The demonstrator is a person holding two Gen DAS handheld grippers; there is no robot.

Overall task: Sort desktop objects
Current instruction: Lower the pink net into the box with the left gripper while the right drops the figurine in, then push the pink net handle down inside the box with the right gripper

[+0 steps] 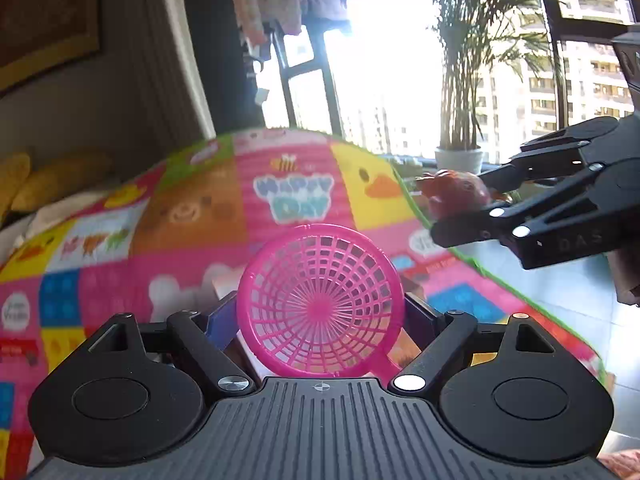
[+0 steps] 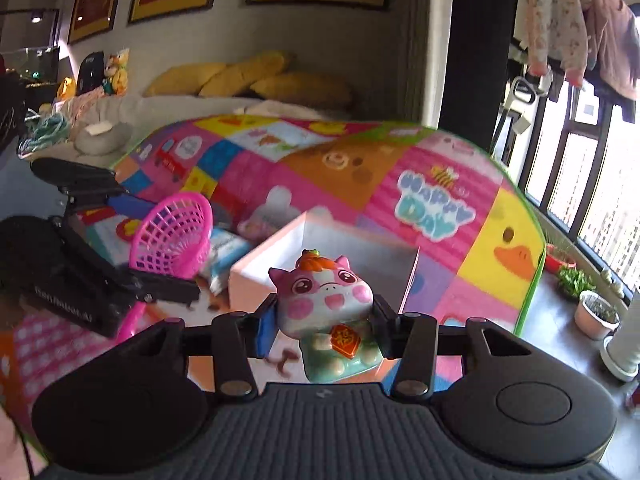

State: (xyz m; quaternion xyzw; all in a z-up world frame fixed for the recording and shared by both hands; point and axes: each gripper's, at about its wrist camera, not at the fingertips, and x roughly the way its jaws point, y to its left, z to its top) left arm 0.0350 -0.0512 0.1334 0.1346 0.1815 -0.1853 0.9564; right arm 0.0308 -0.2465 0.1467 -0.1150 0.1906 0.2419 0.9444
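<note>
A pink plastic mesh basket [image 1: 320, 296] with a handle is clamped between the fingers of my left gripper [image 1: 320, 314], lifted above the play mat and tilted with its open side facing away. The right wrist view shows the same basket [image 2: 176, 232] at the left. My right gripper [image 2: 324, 320] is shut on a pink and white pig figurine [image 2: 326, 300] with an orange tuft and green body, its pads pressing both sides. From the left wrist view, the figurine [image 1: 456, 192] and right gripper [image 1: 460, 208] hang to the right, above the mat's edge.
A colourful patchwork play mat [image 2: 440, 208] covers the surface. An open pink-walled box [image 2: 404, 264] stands just beyond the figurine. A blue-and-white packet [image 2: 228, 248] lies beside it. Potted plants [image 2: 596, 312] line the floor at the right by the windows. A sofa with yellow cushions [image 2: 248, 76] sits behind.
</note>
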